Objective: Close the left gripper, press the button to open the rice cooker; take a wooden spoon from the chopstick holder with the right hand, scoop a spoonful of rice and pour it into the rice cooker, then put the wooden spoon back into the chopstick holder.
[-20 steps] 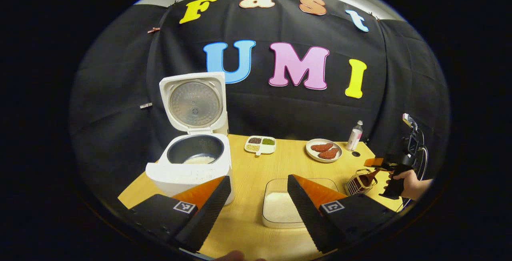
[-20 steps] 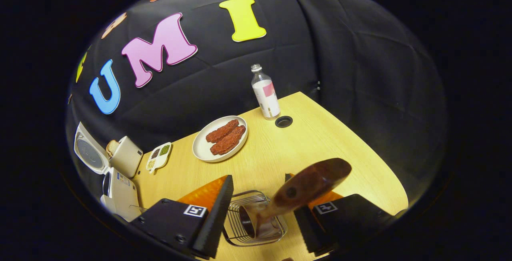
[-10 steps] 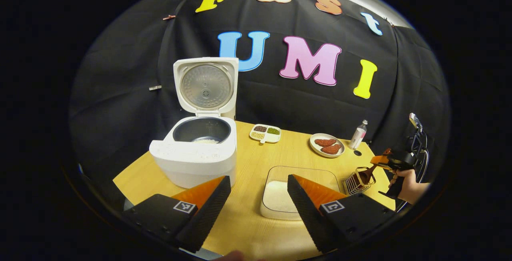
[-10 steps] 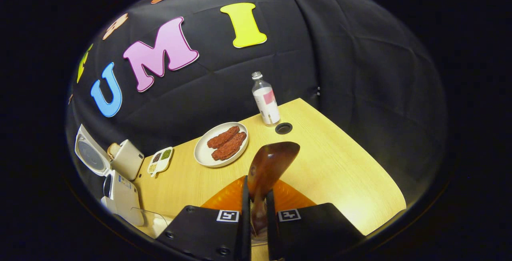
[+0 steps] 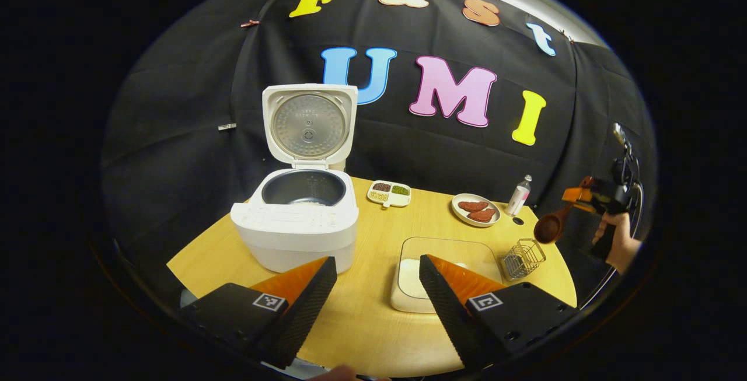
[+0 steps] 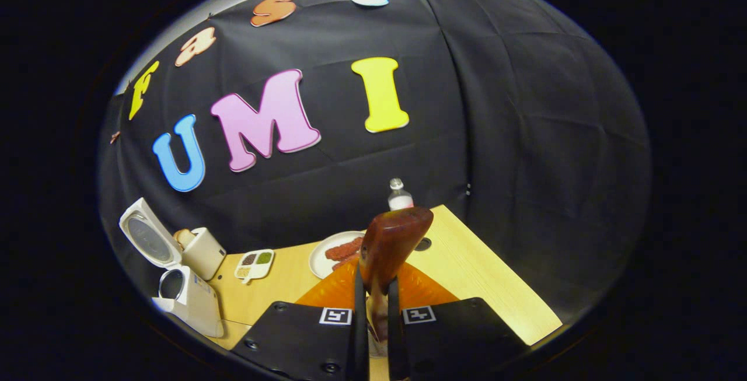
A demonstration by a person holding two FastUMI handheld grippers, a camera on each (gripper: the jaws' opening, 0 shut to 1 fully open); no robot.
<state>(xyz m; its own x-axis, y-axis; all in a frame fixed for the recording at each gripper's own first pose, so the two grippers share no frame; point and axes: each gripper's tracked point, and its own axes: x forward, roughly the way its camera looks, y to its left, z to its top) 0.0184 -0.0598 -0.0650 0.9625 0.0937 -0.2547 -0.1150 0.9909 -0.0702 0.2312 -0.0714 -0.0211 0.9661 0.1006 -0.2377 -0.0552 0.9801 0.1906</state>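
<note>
The white rice cooker [image 5: 297, 226] stands open at the table's left, its lid [image 5: 309, 127] upright and a little rice in the pot. My left gripper [image 5: 378, 261] is open, held back over the table's near edge between the cooker and a glass dish of rice [image 5: 435, 267]. The wire chopstick holder [image 5: 522, 257] stands right of the dish. Above it hangs the wooden spoon [image 5: 551, 226], bowl end down, held by my right gripper [image 5: 575, 197]. In the right gripper view, my right gripper [image 6: 376, 287] is shut on the spoon's handle [image 6: 391, 244]; the cooker [image 6: 187, 299] is far left.
At the back of the wooden table [image 5: 373, 322] are a divided snack tray [image 5: 389, 193], a plate of red meat pieces [image 5: 475, 210] and a small bottle [image 5: 518, 195]. A cable hole [image 6: 422, 244] lies near the bottle [image 6: 400, 196]. Black cloth walls close in behind and right.
My right gripper shut on the spoon's handle and lifted the spoon up out of the wire holder. My left gripper drew back from the cooker, still open.
</note>
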